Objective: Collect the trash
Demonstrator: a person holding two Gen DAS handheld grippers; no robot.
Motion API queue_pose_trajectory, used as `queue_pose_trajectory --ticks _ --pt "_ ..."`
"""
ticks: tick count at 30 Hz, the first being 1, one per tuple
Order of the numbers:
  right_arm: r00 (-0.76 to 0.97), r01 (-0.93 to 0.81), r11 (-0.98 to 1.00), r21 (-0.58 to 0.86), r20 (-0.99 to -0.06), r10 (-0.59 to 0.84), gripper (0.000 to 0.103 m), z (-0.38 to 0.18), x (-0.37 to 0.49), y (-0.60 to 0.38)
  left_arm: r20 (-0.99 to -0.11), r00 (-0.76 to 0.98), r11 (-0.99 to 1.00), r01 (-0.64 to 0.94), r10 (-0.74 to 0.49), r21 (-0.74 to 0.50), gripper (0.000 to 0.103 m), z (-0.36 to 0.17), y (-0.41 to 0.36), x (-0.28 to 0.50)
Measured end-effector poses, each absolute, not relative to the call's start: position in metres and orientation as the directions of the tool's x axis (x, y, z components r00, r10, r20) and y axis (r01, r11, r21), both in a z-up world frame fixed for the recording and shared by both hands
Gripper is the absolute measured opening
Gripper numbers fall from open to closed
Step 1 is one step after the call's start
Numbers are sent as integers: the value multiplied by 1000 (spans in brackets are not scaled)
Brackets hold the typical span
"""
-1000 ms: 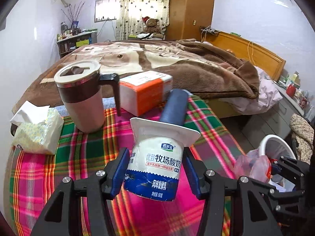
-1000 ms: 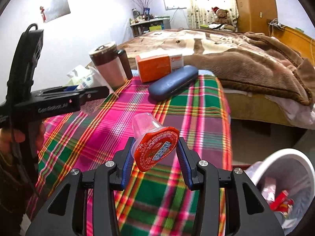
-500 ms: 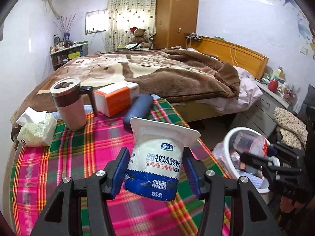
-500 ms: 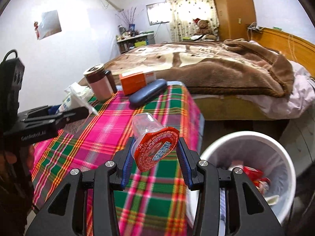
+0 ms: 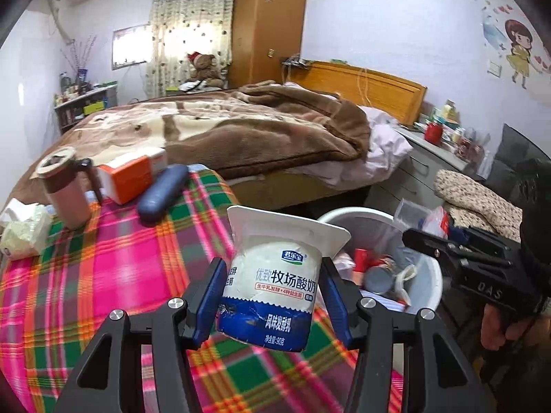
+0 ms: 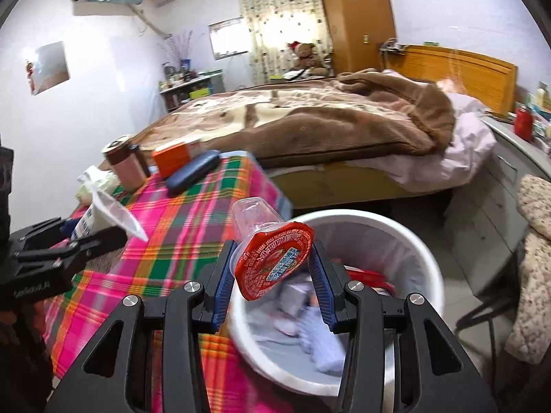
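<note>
My left gripper (image 5: 270, 296) is shut on a white and blue yogurt cup (image 5: 272, 282), held above the right edge of the plaid table (image 5: 103, 275). My right gripper (image 6: 272, 275) is shut on a clear jelly cup with a red foil lid (image 6: 272, 258), held over the near rim of the white trash bin (image 6: 396, 237). The bin (image 5: 430, 275) stands on the floor right of the table and holds several pieces of trash. The right gripper shows in the left wrist view (image 5: 413, 237), and the left gripper in the right wrist view (image 6: 113, 237).
On the table's far end stand a brown mug (image 5: 65, 192), an orange box (image 5: 131, 175), a blue case (image 5: 162, 192) and a tissue pack (image 5: 24, 230). A bed with a brown blanket (image 5: 241, 130) lies behind. A grey cabinet (image 5: 423, 165) stands at the right.
Both grippers have moved right, off the table toward the bin, each still holding its cup. The right gripper now hangs over the bin's rim.
</note>
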State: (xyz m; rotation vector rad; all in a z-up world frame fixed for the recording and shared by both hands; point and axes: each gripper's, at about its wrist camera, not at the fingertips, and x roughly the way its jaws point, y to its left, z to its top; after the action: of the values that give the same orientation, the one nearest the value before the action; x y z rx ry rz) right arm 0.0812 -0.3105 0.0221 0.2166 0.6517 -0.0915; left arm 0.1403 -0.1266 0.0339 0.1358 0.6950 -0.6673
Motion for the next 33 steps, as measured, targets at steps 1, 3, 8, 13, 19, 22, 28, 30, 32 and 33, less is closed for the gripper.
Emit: queue_pose_trajectory --ticks 1,3,8,13,19,22,28,30,32,33 --pt "789 165 972 167 -614 -28 44 21 81 -314 -633 562 777 621 -533 -103 55 32 -133 137" --pt "785 184 968 170 -618 -41 44 18 77 -323 -638 545 763 637 -545 -108 55 28 -146 133" --pt "758 248 956 158 -646 -89 44 9 73 -348 -652 509 737 667 -562 -115 55 17 -178 124" --pt "730 281 948 150 -674 -110 44 -2 69 -366 -676 476 713 693 -562 -104 55 1 -210 115" --pt "695 294 946 133 -710 -116 44 -14 73 -379 -700 450 706 699 -555 -112 55 -13 -235 112" --pt "689 298 945 131 -715 -118 44 -17 73 -384 -711 444 712 693 -546 -114 55 -20 -244 115" --pt "678 280 953 115 -727 -112 47 -20 76 -386 -722 446 723 683 -529 -107 65 -28 -251 119" --pt "678 275 955 110 -727 -112 62 -20 77 -386 -728 446 731 673 -521 -111 70 -31 -252 122" --pt "686 272 956 109 -718 -113 65 -18 74 -385 -729 442 731 672 -523 -117 70 -33 -251 123" --pt "688 272 956 109 -716 -113 65 -18 74 -385 -728 443 732 671 -523 -117 70 -33 -250 123"
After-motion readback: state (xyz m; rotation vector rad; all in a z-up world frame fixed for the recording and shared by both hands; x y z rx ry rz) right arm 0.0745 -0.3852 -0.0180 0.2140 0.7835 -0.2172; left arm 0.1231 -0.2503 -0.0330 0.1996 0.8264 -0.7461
